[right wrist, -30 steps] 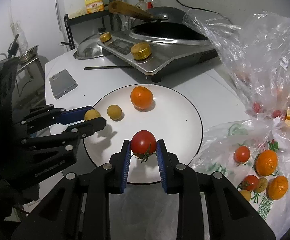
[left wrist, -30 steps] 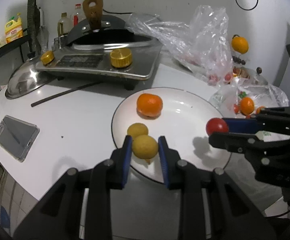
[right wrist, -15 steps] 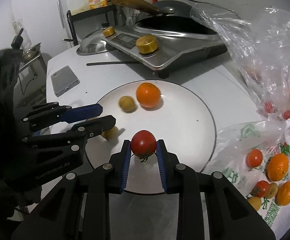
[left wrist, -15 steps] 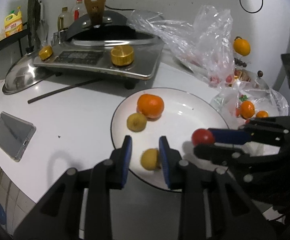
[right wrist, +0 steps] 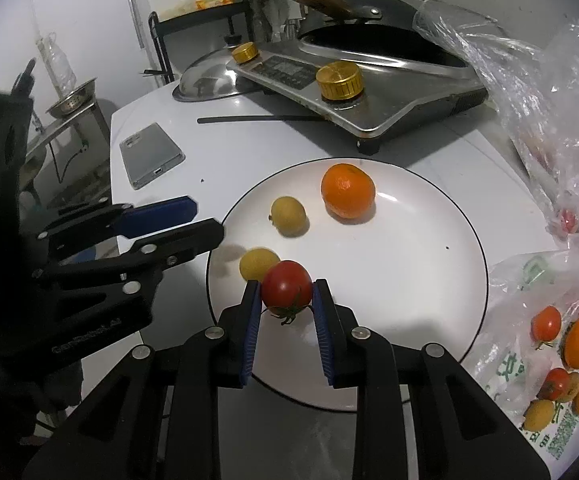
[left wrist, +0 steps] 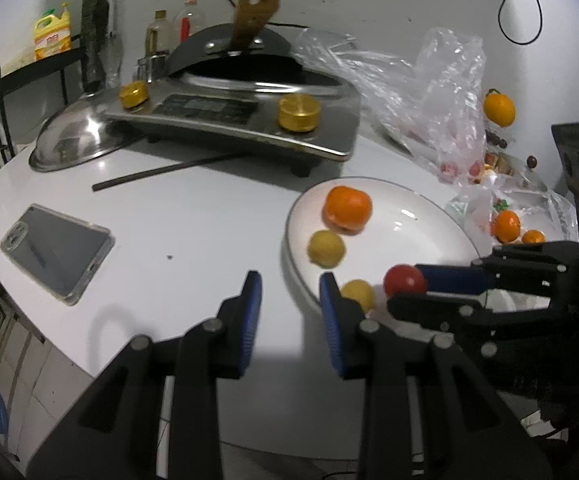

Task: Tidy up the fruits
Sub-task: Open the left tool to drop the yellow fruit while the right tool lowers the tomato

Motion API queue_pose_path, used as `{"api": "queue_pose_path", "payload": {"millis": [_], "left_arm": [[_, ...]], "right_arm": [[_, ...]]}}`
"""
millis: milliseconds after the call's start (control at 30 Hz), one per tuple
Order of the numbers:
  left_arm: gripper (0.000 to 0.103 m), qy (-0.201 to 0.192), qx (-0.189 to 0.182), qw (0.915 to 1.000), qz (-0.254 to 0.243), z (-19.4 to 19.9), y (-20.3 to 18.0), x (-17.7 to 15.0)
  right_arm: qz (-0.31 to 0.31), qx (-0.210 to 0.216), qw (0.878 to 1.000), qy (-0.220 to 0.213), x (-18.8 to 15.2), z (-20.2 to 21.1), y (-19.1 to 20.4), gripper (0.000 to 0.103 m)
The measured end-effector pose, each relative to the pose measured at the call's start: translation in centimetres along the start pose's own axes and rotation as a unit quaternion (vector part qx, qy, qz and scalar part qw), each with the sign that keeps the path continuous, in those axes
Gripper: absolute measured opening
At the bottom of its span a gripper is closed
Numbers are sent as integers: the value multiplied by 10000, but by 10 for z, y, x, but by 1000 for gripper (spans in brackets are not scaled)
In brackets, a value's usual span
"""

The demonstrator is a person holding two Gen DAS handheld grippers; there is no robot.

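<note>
A white plate (right wrist: 429, 280) holds an orange (right wrist: 348, 195) and two small yellow fruits, one in the middle (right wrist: 288, 215) and one at the near left rim (right wrist: 254, 262). My right gripper (right wrist: 285, 298) is shut on a red tomato (right wrist: 286, 290), held over the plate's near left part. My left gripper (left wrist: 290, 282) is open and empty, left of the plate (left wrist: 409, 216) over the table; the rim fruit (left wrist: 358, 294) lies just right of its right finger. The tomato (left wrist: 404, 280) also shows there.
A stove with a pan (left wrist: 249, 92) stands at the back, a steel lid (left wrist: 73, 144) to its left. A phone (left wrist: 55, 250) and a black stick (left wrist: 161, 172) lie on the white table. Plastic bags with oranges and tomatoes (right wrist: 565, 344) lie right of the plate.
My left gripper opened, let the yellow fruit go onto the plate's rim, and drew back to the left. My right gripper moved left over the plate with the tomato.
</note>
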State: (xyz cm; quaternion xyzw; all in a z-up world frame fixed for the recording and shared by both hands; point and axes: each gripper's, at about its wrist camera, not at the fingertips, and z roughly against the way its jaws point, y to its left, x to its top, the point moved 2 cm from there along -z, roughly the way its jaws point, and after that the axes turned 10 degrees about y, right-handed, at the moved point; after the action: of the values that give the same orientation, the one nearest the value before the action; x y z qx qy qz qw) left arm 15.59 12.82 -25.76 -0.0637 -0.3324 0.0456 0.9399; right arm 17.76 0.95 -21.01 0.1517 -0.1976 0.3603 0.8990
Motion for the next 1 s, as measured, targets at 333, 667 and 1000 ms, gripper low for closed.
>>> {"api": "queue_pose_path", "payload": {"millis": [333, 667, 1000], "left_arm": [[31, -15, -16, 9999, 127, 2, 18, -3], [31, -8, -38, 9998, 171, 3, 24, -6], [31, -29, -25, 9998, 170, 8, 23, -8]], "right_arm": [[53, 41, 9996, 272, 11, -23, 13, 28], [-175, 155, 9994, 266, 20, -30, 11, 28], [-322, 216, 9989, 245, 19, -28, 9, 30]]}}
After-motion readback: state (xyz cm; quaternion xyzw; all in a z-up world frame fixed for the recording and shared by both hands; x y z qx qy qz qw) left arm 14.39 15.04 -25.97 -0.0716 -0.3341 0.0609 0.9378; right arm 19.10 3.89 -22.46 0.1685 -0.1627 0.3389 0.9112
